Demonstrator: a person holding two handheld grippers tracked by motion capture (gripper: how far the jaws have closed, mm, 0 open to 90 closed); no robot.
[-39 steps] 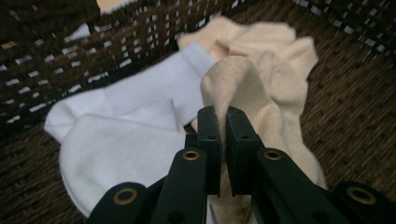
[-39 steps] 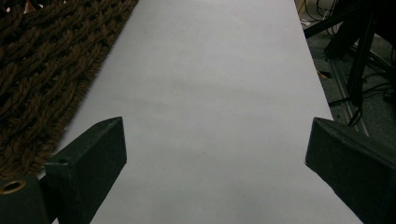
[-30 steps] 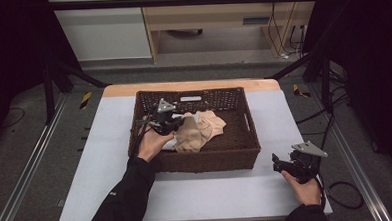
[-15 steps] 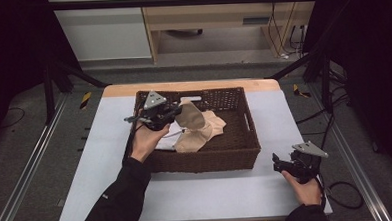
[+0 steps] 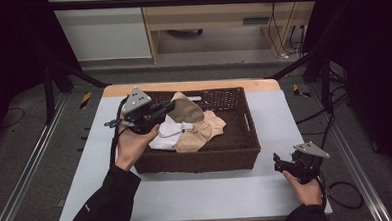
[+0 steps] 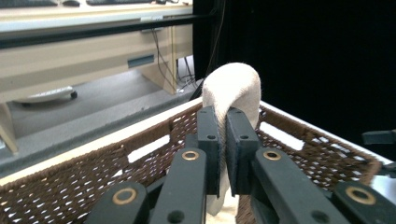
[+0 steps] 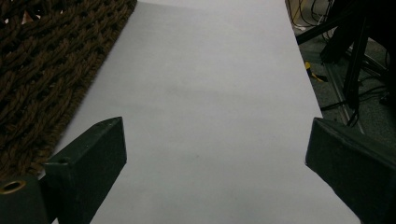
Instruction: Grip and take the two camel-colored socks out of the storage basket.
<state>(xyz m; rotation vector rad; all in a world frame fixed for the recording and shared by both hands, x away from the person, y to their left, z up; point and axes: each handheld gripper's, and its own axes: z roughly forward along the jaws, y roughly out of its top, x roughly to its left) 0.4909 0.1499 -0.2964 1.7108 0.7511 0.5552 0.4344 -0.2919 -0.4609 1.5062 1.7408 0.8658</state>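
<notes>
**Left gripper lifts a beige sock over the basket**

Nearest, at 5 o'clock on the pale grey table top [image 5: 198, 200], the right hand-held black two-jaw gripper [image 5: 281, 163] rests beside the basket's near right corner; in the right gripper view its jaws stand wide apart over bare table, holding nothing.

Farther in, the dark brown woven wicker basket [image 5: 245, 148] sits mid-table. Inside lie a white soft garment [image 5: 166, 137] and a tan crumpled cloth [image 5: 200, 135], touching one another.

At 10 o'clock, above the basket's far left corner, the left hand-held black two-jaw gripper [image 5: 170, 107] is clamped on the beige knitted sock [image 5: 188, 110]. In the left gripper view the 2 jaws pinch a thin fold of the sock [image 6: 233, 88], which bulges over the tips and hangs limp below them.

The sock looks light, soft and floppy, not fragile, and likely to drape or snag on the weave. A pinch on a doubled fold or the cuff should hold best; 1 thin layer may slip.
</notes>
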